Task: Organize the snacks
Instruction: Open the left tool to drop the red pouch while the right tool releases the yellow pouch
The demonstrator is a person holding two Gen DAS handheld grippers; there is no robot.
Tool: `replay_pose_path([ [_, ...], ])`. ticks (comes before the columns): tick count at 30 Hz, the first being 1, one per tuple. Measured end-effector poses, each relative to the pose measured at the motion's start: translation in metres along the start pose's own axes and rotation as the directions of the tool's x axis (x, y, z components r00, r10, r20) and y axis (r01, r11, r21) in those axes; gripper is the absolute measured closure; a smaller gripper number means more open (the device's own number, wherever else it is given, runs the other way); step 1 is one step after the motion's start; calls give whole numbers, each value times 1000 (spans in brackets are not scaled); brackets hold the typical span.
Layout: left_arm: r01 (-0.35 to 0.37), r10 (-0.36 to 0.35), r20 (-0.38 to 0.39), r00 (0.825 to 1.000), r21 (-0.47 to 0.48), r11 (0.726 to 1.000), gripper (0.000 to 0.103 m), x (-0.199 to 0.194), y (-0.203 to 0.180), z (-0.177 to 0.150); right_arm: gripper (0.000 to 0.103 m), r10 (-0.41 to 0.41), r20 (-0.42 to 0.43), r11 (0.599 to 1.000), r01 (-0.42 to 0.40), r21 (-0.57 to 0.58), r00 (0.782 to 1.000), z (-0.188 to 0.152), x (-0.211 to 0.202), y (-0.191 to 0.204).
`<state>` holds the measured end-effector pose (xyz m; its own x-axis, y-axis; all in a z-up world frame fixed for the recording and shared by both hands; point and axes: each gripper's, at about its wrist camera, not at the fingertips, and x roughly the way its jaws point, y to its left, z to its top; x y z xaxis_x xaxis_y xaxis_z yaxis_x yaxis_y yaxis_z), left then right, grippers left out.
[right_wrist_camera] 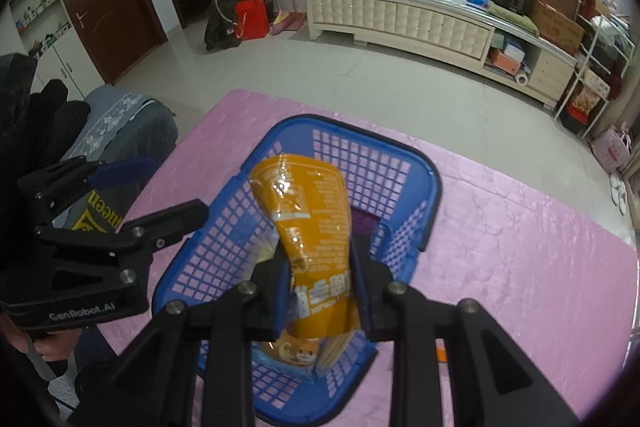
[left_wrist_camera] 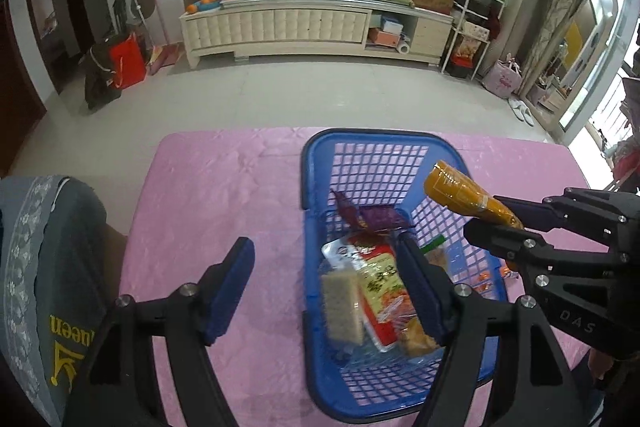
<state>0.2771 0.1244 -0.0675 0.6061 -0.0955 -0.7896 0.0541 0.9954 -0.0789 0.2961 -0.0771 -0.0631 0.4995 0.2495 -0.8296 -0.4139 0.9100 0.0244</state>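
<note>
A blue plastic basket (left_wrist_camera: 384, 135) (right_wrist_camera: 362, 131) stands on the pink tablecloth (left_wrist_camera: 208, 195). Inside it lie a red-and-green snack packet (left_wrist_camera: 380, 279), a purple packet (left_wrist_camera: 380, 217), a pale cracker pack (left_wrist_camera: 342, 307) and other small packs. My left gripper (left_wrist_camera: 324, 247) (right_wrist_camera: 168, 187) is open over the basket's left side, with nothing between its blue pads. My right gripper (right_wrist_camera: 320, 267) (left_wrist_camera: 488, 217) is shut on an orange snack packet (right_wrist_camera: 304, 203) (left_wrist_camera: 452, 187), which it holds tilted above the basket's right half. The packet hides part of the basket's contents in the right wrist view.
A grey cushioned seat (left_wrist_camera: 48, 267) with yellow lettering sits against the table's left edge. A small orange wrapper (right_wrist_camera: 440, 353) lies on the cloth right of the basket. Beyond the table's far edge are bare floor and a long white cabinet (left_wrist_camera: 280, 23).
</note>
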Motion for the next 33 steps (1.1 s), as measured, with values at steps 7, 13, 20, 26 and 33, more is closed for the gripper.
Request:
replay_pose_path([
  [7, -15, 15, -26, 1000, -17, 1000, 31, 12, 16, 2, 71, 12, -34, 1000, -12, -14, 999, 14, 28, 9],
  [13, -24, 22, -49, 999, -42, 999, 31, 22, 27, 3, 71, 4, -77, 1000, -5, -18, 997, 24, 57, 10],
  [20, -29, 24, -63, 998, -67, 997, 31, 27, 37, -3, 62, -30, -79, 999, 28, -28, 996, 33, 72, 16],
  [26, -30, 24, -65, 998, -84, 996, 31, 22, 39, -5, 15, -111, -43, 988, 105, -115, 993, 31, 61, 31],
  [33, -18, 16, -26, 1000, -79, 997, 31, -9, 33, -12, 14, -69, -42, 995, 66, -70, 997, 24, 22, 20],
])
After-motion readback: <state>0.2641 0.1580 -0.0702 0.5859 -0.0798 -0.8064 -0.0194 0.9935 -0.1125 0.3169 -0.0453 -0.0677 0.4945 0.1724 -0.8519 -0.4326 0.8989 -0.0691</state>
